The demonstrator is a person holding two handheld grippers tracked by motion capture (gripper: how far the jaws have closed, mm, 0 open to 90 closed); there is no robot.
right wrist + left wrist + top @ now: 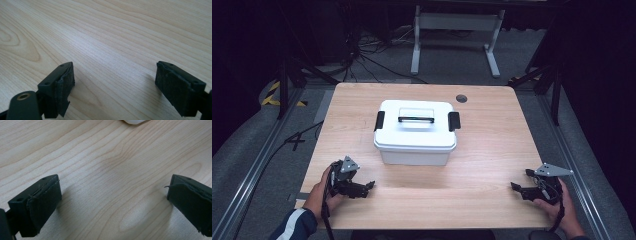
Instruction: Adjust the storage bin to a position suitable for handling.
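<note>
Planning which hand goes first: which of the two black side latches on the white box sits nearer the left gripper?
The latch on the box's left end; the other lies across the lid.

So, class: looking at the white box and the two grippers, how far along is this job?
Nothing looks done yet. The box sits mid-table with its lid on and both black side latches down. Nothing is in hand: the left gripper and right gripper rest open on the table near its front corners, apart from the box. Reaching and handling the box is all left.

We're looking at a lab or studio: black curtains hanging round, cables [362, 55] trailing over grey carpet, floor rails [257, 165] running beside a lone wooden table [492, 150], tripod legs [537, 75] standing by.
</note>
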